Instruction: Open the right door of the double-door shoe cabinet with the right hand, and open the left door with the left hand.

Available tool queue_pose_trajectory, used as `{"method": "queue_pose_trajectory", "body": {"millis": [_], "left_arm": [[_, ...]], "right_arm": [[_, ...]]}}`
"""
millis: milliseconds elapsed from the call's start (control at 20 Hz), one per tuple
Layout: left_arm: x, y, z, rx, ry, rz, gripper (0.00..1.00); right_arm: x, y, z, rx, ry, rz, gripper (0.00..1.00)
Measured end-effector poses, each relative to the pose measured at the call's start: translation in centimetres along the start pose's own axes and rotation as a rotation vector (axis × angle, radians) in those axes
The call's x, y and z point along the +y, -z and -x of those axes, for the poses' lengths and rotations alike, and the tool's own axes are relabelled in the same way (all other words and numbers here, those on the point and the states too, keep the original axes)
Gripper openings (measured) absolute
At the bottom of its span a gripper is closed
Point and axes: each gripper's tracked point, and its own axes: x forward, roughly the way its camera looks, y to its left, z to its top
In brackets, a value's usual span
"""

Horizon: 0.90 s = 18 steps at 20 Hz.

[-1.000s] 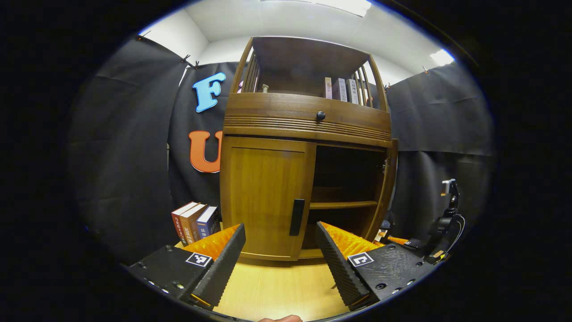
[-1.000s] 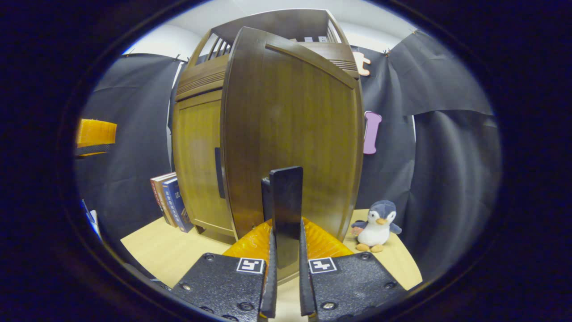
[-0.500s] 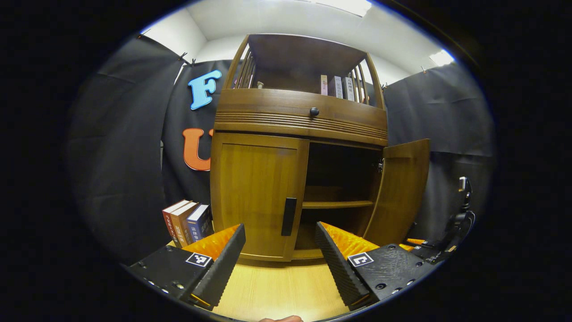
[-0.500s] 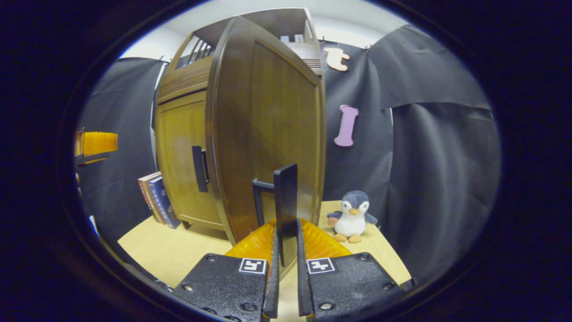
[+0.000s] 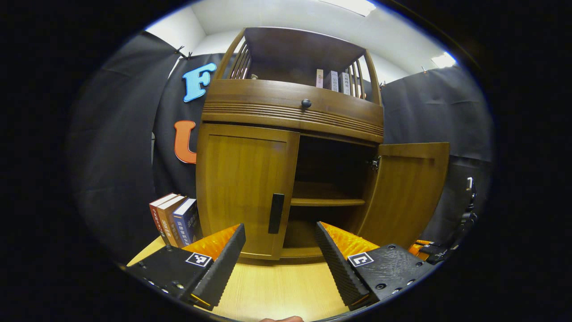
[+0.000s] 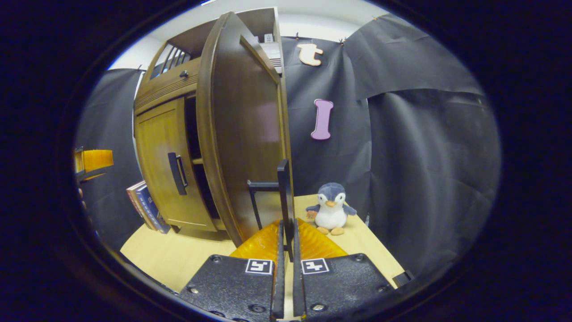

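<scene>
Your right gripper (image 6: pixel 286 232) is pinching the right door's handle (image 6: pixel 283 197), and the right door (image 6: pixel 241 134) stands swung wide on its hinges. It's a rigid wooden panel that should pivot freely, so a firm pinch on that slim vertical bar is all it needs. Your left gripper (image 5: pixel 279 250) hangs spread wide, holding nothing, just short of the left door (image 5: pixel 243 188), which sits shut. Take its dark handle (image 5: pixel 276 213) by the bar and pull along the hinge arc.

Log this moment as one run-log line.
right door: open | right gripper: shut on right door handle | left door: closed | left gripper: open, facing it
</scene>
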Motion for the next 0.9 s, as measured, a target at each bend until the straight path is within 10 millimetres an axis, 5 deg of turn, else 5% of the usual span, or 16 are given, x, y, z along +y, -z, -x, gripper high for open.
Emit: {"method": "queue_pose_trajectory", "body": {"millis": [200, 250, 500, 900], "left_arm": [[-0.3, 0.2, -0.7, 0.008, 0.009, 0.001, 0.95], [-0.3, 0.3, -0.9, 0.009, 0.011, 0.001, 0.95], [-0.4, 0.4, -2.4, 0.010, 0.020, -0.003, 0.95], [1.7, 1.8, -7.4, 0.035, 0.004, -0.038, 0.95]], "right_arm": [[-2.8, -0.1, 0.3, 0.009, 0.073, -0.018, 0.07], [-3.1, -0.1, 0.4, 0.015, 0.068, -0.025, 0.01], [-3.7, -0.2, 0.8, 0.034, 0.073, -0.014, 0.04], [-7.3, -1.9, 3.3, -0.002, 0.155, -0.056, 0.04]]}}
